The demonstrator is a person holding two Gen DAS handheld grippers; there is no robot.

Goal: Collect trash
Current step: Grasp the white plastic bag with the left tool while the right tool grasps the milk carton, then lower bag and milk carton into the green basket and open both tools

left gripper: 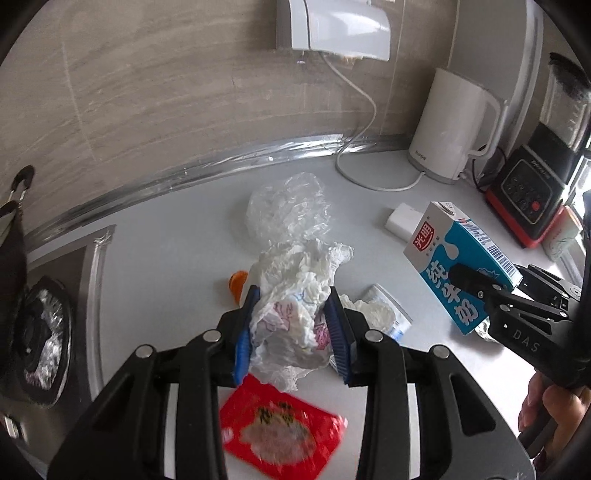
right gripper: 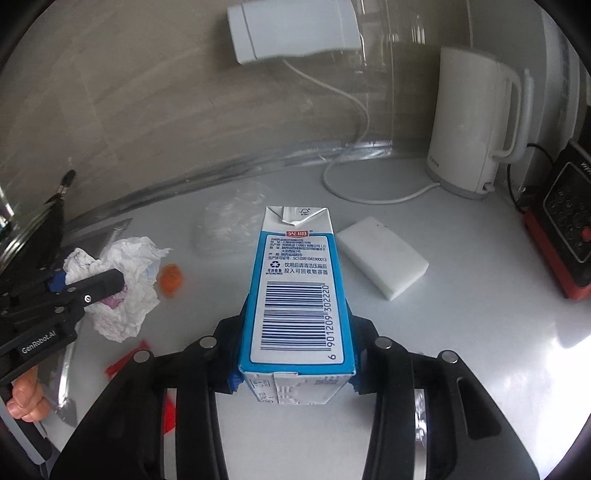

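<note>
My left gripper (left gripper: 291, 325) is shut on a crumpled white tissue (left gripper: 295, 291) and holds it above the white counter (left gripper: 166, 280). It also shows at the left of the right wrist view (right gripper: 107, 284), with the tissue (right gripper: 129, 273) in it. My right gripper (right gripper: 295, 354) is shut on a blue and white milk carton (right gripper: 299, 291), lifted off the counter. The carton (left gripper: 454, 262) shows at the right of the left wrist view. A red wrapper (left gripper: 280, 428), an orange scrap (left gripper: 238, 282), a clear plastic bag (left gripper: 288, 206) and a small white packet (left gripper: 384, 310) lie on the counter.
A white kettle (left gripper: 450, 125) and a black and red blender (left gripper: 535, 177) stand at the back right. A white sponge block (right gripper: 380, 254) lies by the carton. A stove burner (left gripper: 40, 339) sits at the left. A white wall unit (left gripper: 332, 29) with a cable hangs above.
</note>
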